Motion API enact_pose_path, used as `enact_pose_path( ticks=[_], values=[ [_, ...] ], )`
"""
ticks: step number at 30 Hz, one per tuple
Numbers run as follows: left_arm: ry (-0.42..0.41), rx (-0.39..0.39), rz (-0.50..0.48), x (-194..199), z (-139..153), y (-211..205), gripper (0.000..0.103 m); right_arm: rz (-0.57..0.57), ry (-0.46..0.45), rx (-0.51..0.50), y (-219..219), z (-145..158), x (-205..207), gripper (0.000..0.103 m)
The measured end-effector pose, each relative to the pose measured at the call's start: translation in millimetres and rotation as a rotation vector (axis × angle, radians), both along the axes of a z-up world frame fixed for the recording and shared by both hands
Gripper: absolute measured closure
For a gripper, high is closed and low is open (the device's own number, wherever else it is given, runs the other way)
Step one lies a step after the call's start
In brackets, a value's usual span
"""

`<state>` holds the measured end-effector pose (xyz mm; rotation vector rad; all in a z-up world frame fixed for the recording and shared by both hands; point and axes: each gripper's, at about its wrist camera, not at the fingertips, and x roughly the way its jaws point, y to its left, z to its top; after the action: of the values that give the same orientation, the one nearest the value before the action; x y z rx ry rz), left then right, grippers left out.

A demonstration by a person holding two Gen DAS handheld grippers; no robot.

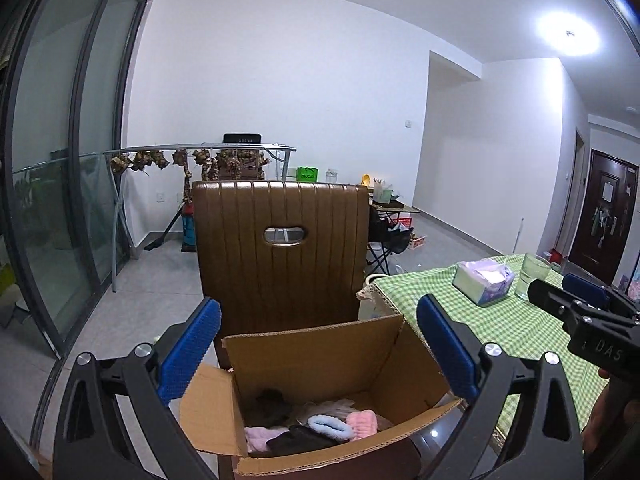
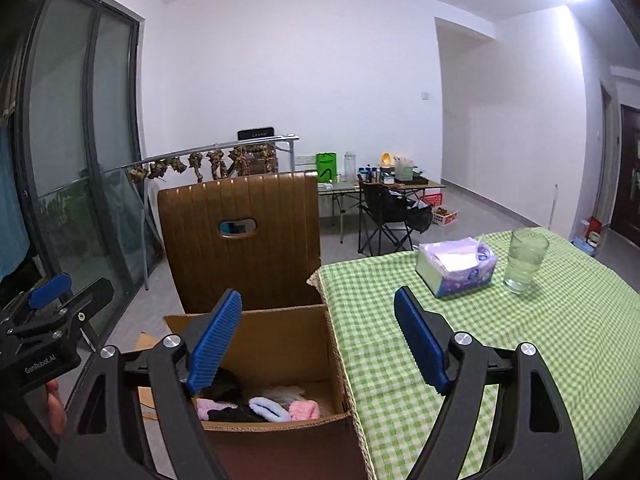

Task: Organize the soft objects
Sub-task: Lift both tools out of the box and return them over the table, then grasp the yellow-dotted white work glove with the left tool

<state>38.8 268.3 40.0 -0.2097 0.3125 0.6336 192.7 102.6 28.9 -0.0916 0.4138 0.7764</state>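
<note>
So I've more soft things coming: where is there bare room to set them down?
The green checked tablecloth is bare between the cardboard box and the tissue pack. The box's floor is crowded with soft items.

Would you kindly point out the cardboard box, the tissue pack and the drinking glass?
cardboard box (image 2: 280, 344), right wrist view, inner back wall.
tissue pack (image 2: 456, 264), right wrist view, top face.
drinking glass (image 2: 524, 260), right wrist view, side wall.

Brown ribbed chair back (image 2: 244, 236) with oval cutout, frame centre. Green-checked tablecloth (image 2: 520, 340) lower right carries purple tissue pack (image 2: 456, 266) and clear drinking glass (image 2: 524, 260). Green bag (image 2: 326, 165) on far folding table.
</note>
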Motion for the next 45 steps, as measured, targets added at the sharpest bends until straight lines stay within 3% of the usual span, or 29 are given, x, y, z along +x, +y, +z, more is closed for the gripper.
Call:
enact_pose_path(
  ticks=[7,15,24,27,34,39,45],
  values=[
    [0.048,-0.048,-0.078,23.2,-16.2,-14.6,0.008,-0.074,0.036,0.004,-30.4,-16.2,3.2,0.027],
    [0.110,-0.053,-0.235,67.5,-36.9,-66.1,0.008,-0.284,0.064,-0.006,-118.7,-36.4,8.1,0.027],
    [0.162,-0.052,-0.539,133.7,-51.1,-183.8,0.008,-0.718,0.178,0.026,-297.3,-59.7,-17.4,0.027],
    [0.192,-0.070,-0.689,153.9,-59.1,-243.3,0.008,-0.865,0.212,0.053,-354.0,-64.0,-44.0,0.027],
    [0.220,-0.062,-0.967,173.7,-67.6,-353.0,0.008,-1.124,0.255,0.093,-439.0,-72.4,-122.0,0.027],
    [0.244,-0.024,-1.077,170.4,-77.9,-404.0,0.008,-1.190,0.286,0.104,-469.4,-82.5,-136.9,0.027],
    [0.266,-0.025,-1.101,175.3,-84.6,-426.2,0.008,-1.180,0.301,0.101,-477.6,-89.4,-127.0,0.027]
  ],
)
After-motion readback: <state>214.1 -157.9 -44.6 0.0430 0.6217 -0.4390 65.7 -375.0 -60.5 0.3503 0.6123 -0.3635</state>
